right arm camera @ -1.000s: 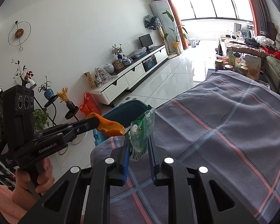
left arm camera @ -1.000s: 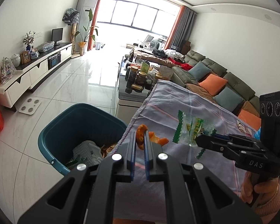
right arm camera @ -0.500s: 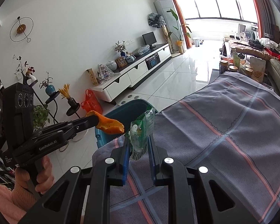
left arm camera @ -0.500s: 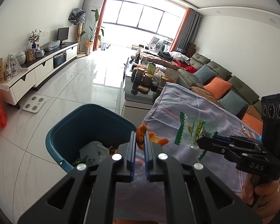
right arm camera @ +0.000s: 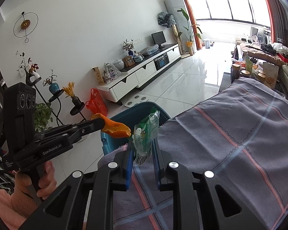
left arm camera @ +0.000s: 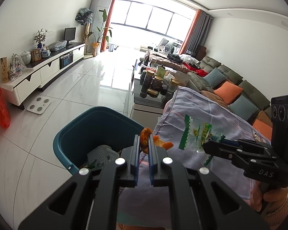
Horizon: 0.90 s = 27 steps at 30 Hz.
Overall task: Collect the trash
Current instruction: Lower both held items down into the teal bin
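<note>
A curl of orange peel is being pinched in the left gripper, its jaws clamped almost flush on the rind, which is hanging just short of the rim of the teal bin and still over the cloth's corner. Alongside it, a crinkled green-and-clear snack wrapper is standing upright in the right gripper, whose jaws are squeezing it at a wider gap. The bin is lying ahead and below to the left of both tools, on the floor against the edge of the grey striped cloth that is covering the table; other scraps are already lying at its bottom. The left gripper is the nearer to the opening, so the peel looks likely to drop first. Both tools are being held roughly level, pointing out past the table's corner, each by a hand wrapped round its grip.
</note>
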Tool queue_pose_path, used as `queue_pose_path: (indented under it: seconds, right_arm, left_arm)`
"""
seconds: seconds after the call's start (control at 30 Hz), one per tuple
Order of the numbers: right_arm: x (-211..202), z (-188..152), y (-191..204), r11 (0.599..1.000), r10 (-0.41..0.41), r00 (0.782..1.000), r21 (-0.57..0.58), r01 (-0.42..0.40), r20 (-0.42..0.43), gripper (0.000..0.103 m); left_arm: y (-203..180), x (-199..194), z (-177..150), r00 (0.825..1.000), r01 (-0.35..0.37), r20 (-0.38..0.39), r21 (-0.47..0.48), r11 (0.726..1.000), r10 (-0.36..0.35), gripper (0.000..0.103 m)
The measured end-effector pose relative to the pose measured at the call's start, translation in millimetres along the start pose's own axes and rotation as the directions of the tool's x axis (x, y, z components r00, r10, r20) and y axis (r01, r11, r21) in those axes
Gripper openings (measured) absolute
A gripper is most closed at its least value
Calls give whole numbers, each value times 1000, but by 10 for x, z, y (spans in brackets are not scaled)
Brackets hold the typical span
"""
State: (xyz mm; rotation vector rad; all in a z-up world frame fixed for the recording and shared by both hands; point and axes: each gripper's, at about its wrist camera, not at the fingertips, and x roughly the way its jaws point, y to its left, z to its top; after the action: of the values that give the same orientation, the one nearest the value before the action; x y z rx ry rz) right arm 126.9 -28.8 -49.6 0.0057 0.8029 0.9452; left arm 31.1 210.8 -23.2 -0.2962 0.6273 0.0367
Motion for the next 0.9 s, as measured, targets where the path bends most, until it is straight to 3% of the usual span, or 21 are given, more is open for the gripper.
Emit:
queue_pose_path:
  seconds: [0.9]
  right_arm:
    - [237,123,147,999,17,999,-51,-20,-44,19]
  left_arm:
    - [155,77,15,998,-60,2,-22,998,60,9]
